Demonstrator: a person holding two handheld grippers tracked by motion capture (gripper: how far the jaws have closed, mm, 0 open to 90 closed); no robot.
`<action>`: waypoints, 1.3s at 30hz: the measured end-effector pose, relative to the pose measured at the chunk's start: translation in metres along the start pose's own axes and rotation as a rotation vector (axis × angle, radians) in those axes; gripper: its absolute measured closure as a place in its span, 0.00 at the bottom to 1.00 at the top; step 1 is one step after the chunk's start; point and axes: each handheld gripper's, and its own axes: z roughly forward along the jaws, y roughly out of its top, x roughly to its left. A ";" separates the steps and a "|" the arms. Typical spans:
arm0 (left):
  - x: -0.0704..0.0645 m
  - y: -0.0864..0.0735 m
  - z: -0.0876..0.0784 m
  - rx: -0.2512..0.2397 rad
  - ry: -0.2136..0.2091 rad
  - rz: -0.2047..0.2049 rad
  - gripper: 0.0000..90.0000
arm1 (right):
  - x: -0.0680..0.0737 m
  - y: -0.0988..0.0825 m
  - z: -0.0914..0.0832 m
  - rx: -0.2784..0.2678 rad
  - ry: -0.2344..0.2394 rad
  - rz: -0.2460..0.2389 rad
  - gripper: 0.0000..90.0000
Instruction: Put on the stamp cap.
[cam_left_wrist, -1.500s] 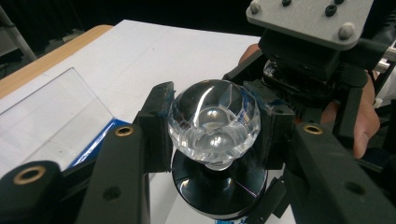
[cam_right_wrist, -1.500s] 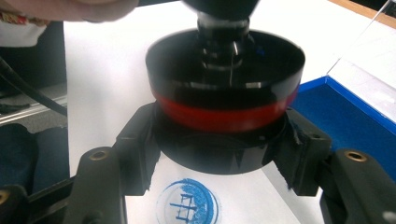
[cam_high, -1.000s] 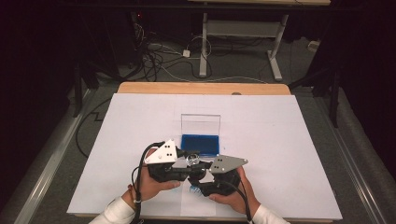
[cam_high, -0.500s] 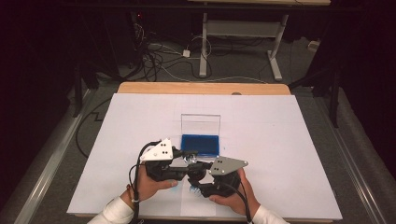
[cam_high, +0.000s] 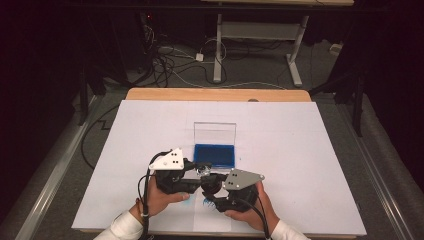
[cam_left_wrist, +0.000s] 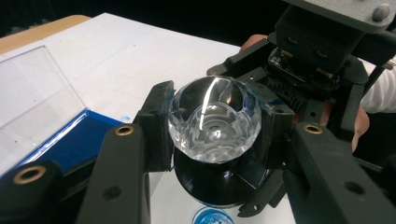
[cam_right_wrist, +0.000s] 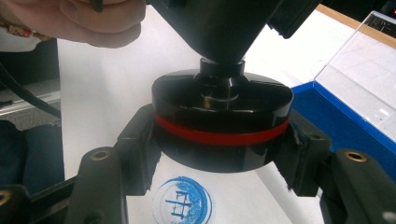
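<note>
Clear faceted crystal — the stamp's knob (cam_left_wrist: 214, 122) — sits clamped in the left gripper (cam_high: 192, 176), just in front of the blue ink pad case (cam_high: 215, 155). Beside it, the right gripper (cam_high: 212, 189) squeezes the stamp's black, red-banded base (cam_right_wrist: 223, 126) — raised above a blue round print (cam_right_wrist: 182, 201) on the white paper (cam_high: 300, 150).

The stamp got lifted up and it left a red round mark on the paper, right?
Nearly. The mark on the paper is blue, not red, as the right gripper view shows. The red you noticed is a band around the stamp, which is held above the mark.
</note>
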 end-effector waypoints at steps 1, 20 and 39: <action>0.000 0.000 0.000 0.000 0.000 -0.004 0.61 | 0.000 0.000 0.000 0.002 0.004 0.000 0.43; -0.009 0.004 0.004 0.066 0.059 0.054 0.61 | -0.001 -0.004 0.003 0.008 0.005 -0.025 0.43; -0.014 0.008 0.006 0.096 0.078 0.084 0.61 | -0.002 -0.007 0.003 0.006 0.004 -0.048 0.43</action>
